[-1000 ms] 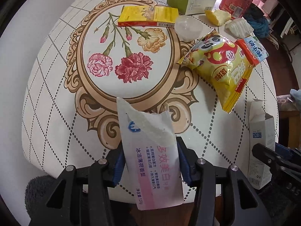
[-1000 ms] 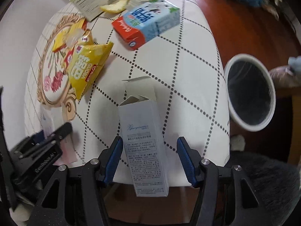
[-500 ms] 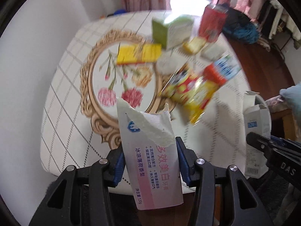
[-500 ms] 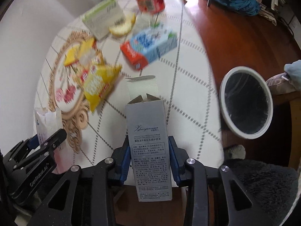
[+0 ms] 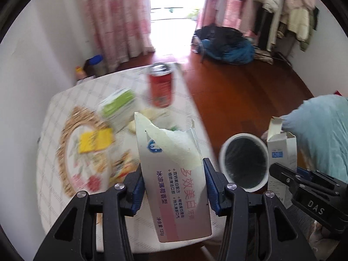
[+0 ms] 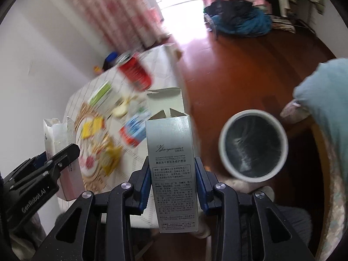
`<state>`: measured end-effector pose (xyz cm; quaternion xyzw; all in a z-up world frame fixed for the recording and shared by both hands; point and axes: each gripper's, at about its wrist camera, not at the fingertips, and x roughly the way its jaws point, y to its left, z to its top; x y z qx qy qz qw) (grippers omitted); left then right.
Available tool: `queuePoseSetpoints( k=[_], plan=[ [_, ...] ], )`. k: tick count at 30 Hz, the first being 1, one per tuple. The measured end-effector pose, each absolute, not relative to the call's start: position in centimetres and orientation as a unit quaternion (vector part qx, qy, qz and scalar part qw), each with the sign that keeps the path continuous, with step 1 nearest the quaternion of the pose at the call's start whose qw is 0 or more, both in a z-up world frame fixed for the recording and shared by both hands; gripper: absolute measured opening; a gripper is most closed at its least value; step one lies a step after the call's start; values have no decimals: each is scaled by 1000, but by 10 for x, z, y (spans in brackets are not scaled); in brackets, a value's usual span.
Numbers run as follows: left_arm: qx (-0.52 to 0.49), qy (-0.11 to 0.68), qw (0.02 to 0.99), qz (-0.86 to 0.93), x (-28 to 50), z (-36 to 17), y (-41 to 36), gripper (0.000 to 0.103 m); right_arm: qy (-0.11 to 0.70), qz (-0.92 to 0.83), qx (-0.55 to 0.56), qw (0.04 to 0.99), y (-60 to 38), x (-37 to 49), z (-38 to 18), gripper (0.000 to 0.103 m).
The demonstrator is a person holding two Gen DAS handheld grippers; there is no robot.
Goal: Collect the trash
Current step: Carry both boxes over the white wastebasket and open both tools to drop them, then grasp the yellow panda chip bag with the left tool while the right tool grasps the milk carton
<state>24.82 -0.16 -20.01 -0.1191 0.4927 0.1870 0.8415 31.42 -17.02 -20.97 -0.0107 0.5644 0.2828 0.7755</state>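
My left gripper [image 5: 174, 184] is shut on a torn white-and-pink toothpaste box [image 5: 165, 143] and holds it upright in the air. My right gripper [image 6: 173, 180] is shut on a tall grey carton [image 6: 168, 139] whose top flap stands open. The two grippers hang side by side: the right one [image 5: 291, 178] with its carton [image 5: 281, 150] shows at the right of the left wrist view. The left gripper [image 6: 63, 154] with its box [image 6: 54, 137] shows at the left of the right wrist view. A round white trash bin [image 6: 220, 145] [image 5: 223, 152] with a dark liner stands on the floor below, right of both boxes.
Behind and to the left, the patterned table [image 5: 54, 119] carries a red can [image 5: 161, 89], a green box [image 5: 117, 106], a yellow box [image 5: 95, 140], a blue-red carton [image 6: 134, 130] and a yellow snack bag [image 6: 111, 154], all blurred. A person's light-blue clothing [image 5: 322, 134] is at the right. Red-brown wooden floor lies beyond.
Both grippers have risen and tipped upward with their boxes, off the table. The right jaws closed onto the grey carton. The bin has come into the left wrist view.
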Motion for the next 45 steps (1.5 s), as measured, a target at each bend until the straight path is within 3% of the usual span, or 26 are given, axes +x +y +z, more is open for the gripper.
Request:
queuePoseSetpoints(
  k=[4, 13, 23, 25, 26, 27, 30, 31, 33, 35, 45],
  plan=[
    [-114, 514, 837, 147, 305, -223, -32, 45, 571, 240, -1, 785, -215, 354, -223, 38],
    [-158, 593, 788, 46, 415, -308, -79, 45, 631, 164, 8, 758, -282, 435, -313, 38],
    [-234, 656, 718, -4, 472, -390, -79, 48, 679, 139, 31, 721, -291, 476, -395, 38],
    [-247, 664, 706, -5, 477, -401, -78, 64, 685, 135, 34, 715, -292, 481, -404, 38],
    [-253, 663, 705, -7, 477, -401, -80, 79, 688, 132, 33, 713, -291, 484, -408, 38],
    [-256, 662, 704, -8, 479, -404, -80, 86, 691, 130, 34, 710, -292, 487, -413, 38],
    [-245, 662, 709, 0, 479, -404, -80, 86, 703, 125, 36, 700, -294, 492, -426, 41],
    [-233, 663, 712, 7, 477, -403, -81, 87, 703, 123, 33, 699, -294, 492, -428, 48],
    [-198, 661, 723, 21, 471, -396, -83, 96, 702, 119, 28, 702, -293, 493, -430, 83],
    [-170, 656, 734, 37, 465, -390, -83, 97, 701, 115, 16, 704, -291, 489, -426, 93],
    [-88, 621, 771, 112, 415, -342, -79, 97, 691, 94, -46, 715, -287, 458, -389, 98]
  ],
)
